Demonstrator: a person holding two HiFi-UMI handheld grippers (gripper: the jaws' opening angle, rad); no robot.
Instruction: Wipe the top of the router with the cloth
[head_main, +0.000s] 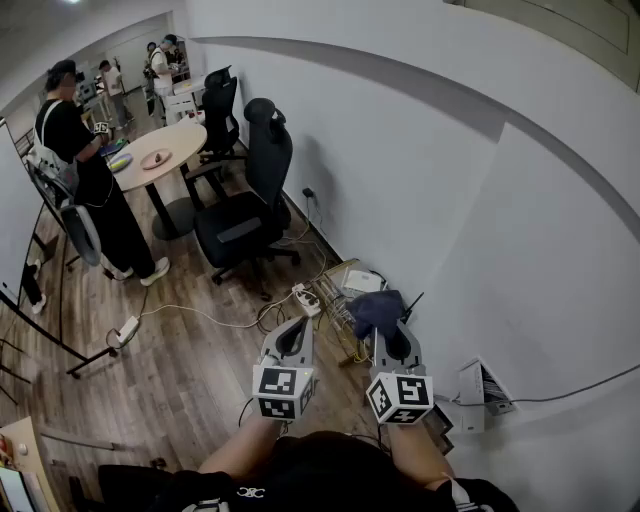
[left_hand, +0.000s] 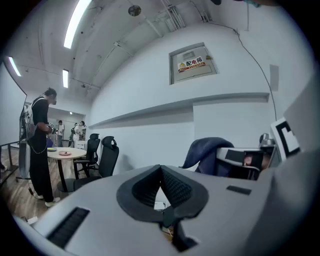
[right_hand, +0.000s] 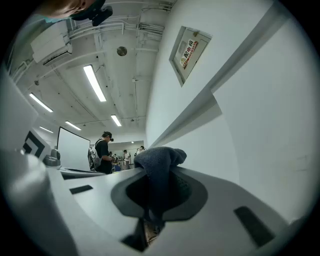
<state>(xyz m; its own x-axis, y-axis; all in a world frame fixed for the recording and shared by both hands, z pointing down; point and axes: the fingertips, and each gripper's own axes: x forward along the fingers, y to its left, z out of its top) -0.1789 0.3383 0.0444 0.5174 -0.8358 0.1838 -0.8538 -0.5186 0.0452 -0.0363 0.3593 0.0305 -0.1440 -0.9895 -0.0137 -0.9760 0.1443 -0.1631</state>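
My right gripper (head_main: 388, 333) is shut on a dark blue cloth (head_main: 376, 308), which bunches up out of its jaws (right_hand: 159, 159). In the left gripper view the same cloth (left_hand: 206, 152) shows to the right. My left gripper (head_main: 296, 328) is held beside it, shut with nothing in it (left_hand: 160, 171). Both grippers point towards the white wall, above a wire basket (head_main: 345, 300) on the floor. A thin black antenna (head_main: 413, 303) sticks up just right of the cloth. The router's body is hidden from me.
A white flat device (head_main: 364, 281) lies at the basket by the wall. A power strip (head_main: 306, 298) and cables lie on the wood floor. Two black office chairs (head_main: 245, 215), a round table (head_main: 155, 152) and a standing person (head_main: 85, 180) are further left. A white box (head_main: 478, 392) sits at right.
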